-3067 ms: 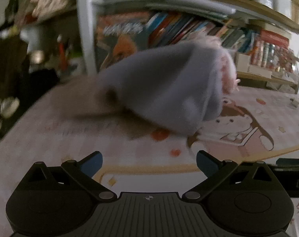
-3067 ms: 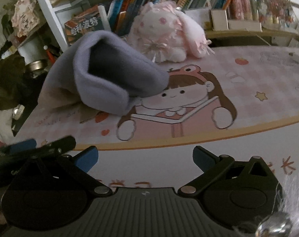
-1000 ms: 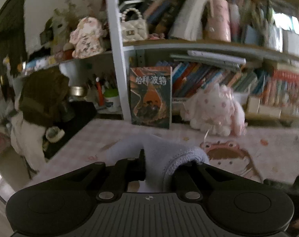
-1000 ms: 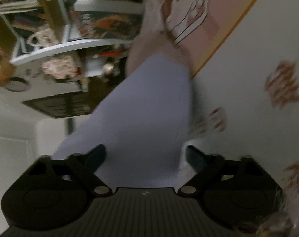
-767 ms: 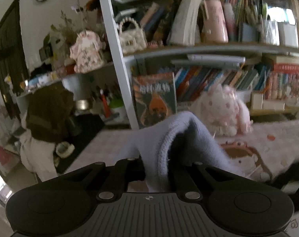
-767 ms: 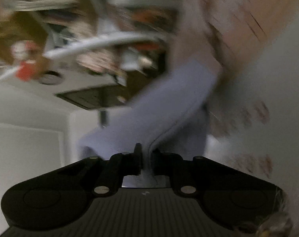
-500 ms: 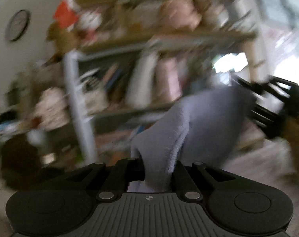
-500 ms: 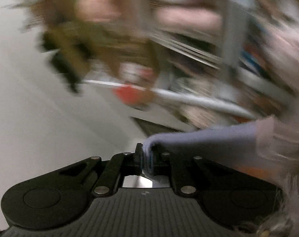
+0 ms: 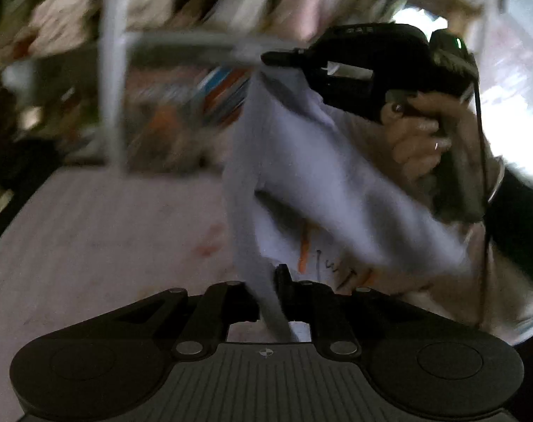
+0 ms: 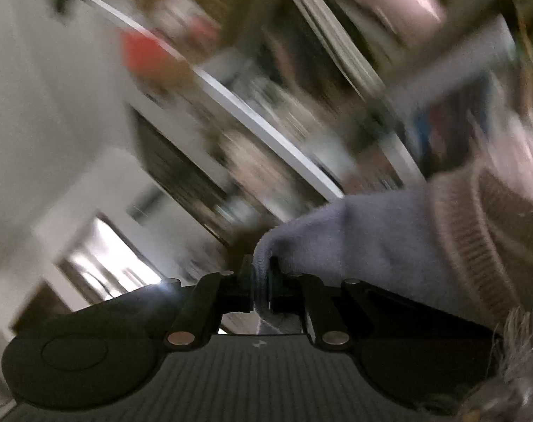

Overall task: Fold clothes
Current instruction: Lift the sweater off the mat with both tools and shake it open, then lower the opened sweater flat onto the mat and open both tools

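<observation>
Lavender garment (image 9: 301,176) held aloft above the desk (image 9: 90,239), stretched between two pairs of tongs. Left tongs (image 9: 266,295), at 6 o'clock of its view, have just been easing open slightly, yet cloth is pinched between the pads. Right tongs (image 10: 261,281), gripped by a hand (image 9: 417,140) at 2 o'clock of the left view, are clamped tight on a bunched edge. No fold is visible; judged stage: spreading out, with laying flat and folding left.

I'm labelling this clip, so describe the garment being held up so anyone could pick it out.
Above the pale pink table, in front of the blurred bookshelf, the left gripper and right gripper pinch one lavender fleece garment aloft between them. It is the only soft, plain lilac cloth there.
</observation>
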`<state>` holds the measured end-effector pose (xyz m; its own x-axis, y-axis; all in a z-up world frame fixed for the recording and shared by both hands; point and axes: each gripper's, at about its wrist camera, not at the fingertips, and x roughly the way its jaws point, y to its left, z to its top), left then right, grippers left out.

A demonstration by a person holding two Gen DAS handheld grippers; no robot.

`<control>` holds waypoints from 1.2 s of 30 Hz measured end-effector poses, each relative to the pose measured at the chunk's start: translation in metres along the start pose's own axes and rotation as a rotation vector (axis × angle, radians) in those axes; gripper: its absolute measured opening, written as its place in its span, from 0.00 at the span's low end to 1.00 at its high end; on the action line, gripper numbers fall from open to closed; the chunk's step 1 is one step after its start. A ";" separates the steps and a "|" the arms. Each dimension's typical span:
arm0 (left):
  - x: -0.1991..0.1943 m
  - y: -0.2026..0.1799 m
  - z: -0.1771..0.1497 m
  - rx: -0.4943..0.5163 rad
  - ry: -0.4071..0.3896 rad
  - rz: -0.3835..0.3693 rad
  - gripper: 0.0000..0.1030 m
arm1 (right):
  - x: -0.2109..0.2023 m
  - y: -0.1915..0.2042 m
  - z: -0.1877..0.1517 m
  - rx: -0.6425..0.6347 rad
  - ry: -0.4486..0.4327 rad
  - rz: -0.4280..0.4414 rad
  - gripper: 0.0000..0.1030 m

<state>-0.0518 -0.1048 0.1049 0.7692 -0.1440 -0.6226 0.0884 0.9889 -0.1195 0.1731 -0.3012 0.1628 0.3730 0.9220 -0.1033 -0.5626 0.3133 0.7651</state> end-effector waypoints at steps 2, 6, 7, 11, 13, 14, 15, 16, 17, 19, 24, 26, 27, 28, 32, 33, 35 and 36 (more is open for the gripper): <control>0.006 0.010 -0.012 0.007 0.042 0.061 0.12 | 0.031 -0.022 -0.015 0.020 0.073 -0.090 0.06; 0.001 0.028 -0.010 0.019 0.037 0.141 0.12 | 0.082 -0.055 -0.038 0.034 0.133 -0.267 0.07; -0.001 0.032 -0.007 0.017 0.027 0.152 0.12 | 0.090 -0.060 -0.041 0.045 0.125 -0.307 0.07; -0.006 0.041 0.005 -0.007 -0.019 0.160 0.15 | 0.097 -0.066 -0.056 0.002 0.117 -0.399 0.50; -0.006 0.040 0.007 -0.008 -0.035 0.155 0.17 | 0.088 -0.061 -0.063 -0.056 0.116 -0.384 0.56; -0.003 0.038 0.009 -0.005 -0.037 0.146 0.17 | 0.076 -0.060 -0.067 -0.062 0.121 -0.387 0.56; 0.002 0.035 0.010 0.008 -0.034 0.134 0.17 | 0.063 -0.059 -0.071 -0.068 0.126 -0.390 0.56; 0.007 0.031 0.011 0.021 -0.030 0.121 0.18 | 0.051 -0.058 -0.075 -0.074 0.131 -0.394 0.56; 0.012 0.027 0.011 0.034 -0.027 0.109 0.18 | 0.039 -0.058 -0.079 -0.080 0.136 -0.397 0.56; 0.030 0.012 0.012 0.068 -0.005 0.053 0.22 | 0.000 -0.060 -0.093 -0.078 0.144 -0.443 0.56; 0.082 -0.057 0.006 0.275 0.065 -0.068 0.24 | -0.083 -0.069 -0.134 -0.096 0.224 -0.595 0.56; 0.099 -0.088 -0.002 0.383 0.087 -0.099 0.27 | -0.108 -0.066 -0.150 -0.137 0.253 -0.648 0.56; 0.109 -0.106 -0.007 0.454 0.104 -0.114 0.27 | -0.120 -0.065 -0.159 -0.157 0.268 -0.674 0.56; 0.115 -0.121 -0.013 0.510 0.110 -0.122 0.27 | -0.127 -0.063 -0.167 -0.191 0.280 -0.715 0.55; 0.139 -0.163 -0.032 0.734 0.112 -0.116 0.27 | -0.147 -0.063 -0.193 -0.241 0.333 -0.814 0.44; 0.145 -0.171 -0.036 0.781 0.113 -0.110 0.27 | -0.149 -0.065 -0.198 -0.232 0.347 -0.822 0.41; 0.155 -0.181 -0.042 0.846 0.123 -0.081 0.27 | -0.155 -0.069 -0.208 -0.213 0.375 -0.839 0.38; 0.159 -0.184 -0.044 0.867 0.129 -0.070 0.28 | -0.155 -0.069 -0.211 -0.214 0.382 -0.823 0.36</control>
<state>0.0264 -0.3111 -0.0066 0.6713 -0.1562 -0.7245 0.6224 0.6496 0.4366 -0.0017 -0.4177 -0.0083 0.4677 0.3916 -0.7924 -0.3670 0.9016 0.2289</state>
